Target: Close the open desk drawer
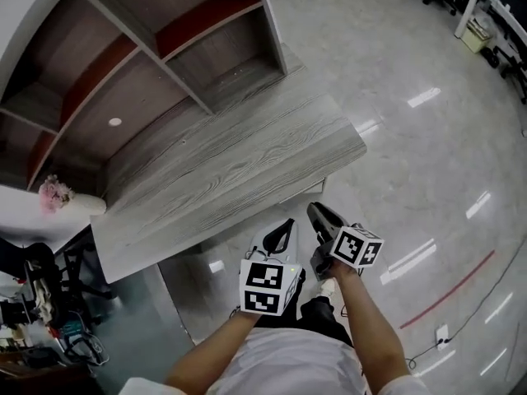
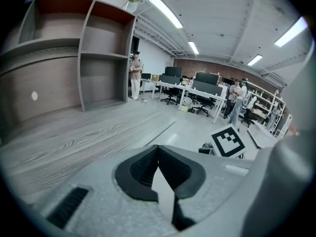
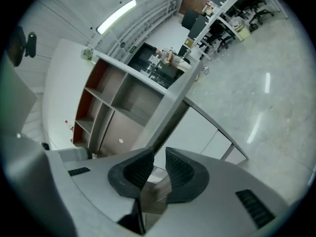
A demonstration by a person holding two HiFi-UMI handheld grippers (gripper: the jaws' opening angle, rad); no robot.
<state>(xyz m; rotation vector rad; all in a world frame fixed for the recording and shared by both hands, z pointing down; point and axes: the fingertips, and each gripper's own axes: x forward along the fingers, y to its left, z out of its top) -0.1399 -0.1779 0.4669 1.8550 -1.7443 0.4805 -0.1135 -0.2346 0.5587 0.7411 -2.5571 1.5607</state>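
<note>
Floor [image 1: 428,138]: glossy pale tile that reflects the ceiling lights, with a red line [image 1: 453,290] across it at the right.
Bench [image 1: 230,163]: grey wood-grain top, bare, seen from above, with its near edge just ahead of both claws.
Shelf unit [image 1: 165,56]: stands along the far side of the bench, with open grey compartments and red inner faces.
Drawer: I cannot make it out in any view; the bench top hides whatever sits under its near edge.
Left claw [image 1: 288,222]: held off the bench edge, touching nothing; its own view shows the tips meeting, with nothing between them [image 2: 158,149].
Right claw [image 1: 314,208]: just beside the left one, rolled over; its own view shows a narrow gap with nothing in it [image 3: 159,157].
Pink flowers [image 1: 54,194]: on a white ledge left of the bench.
</note>
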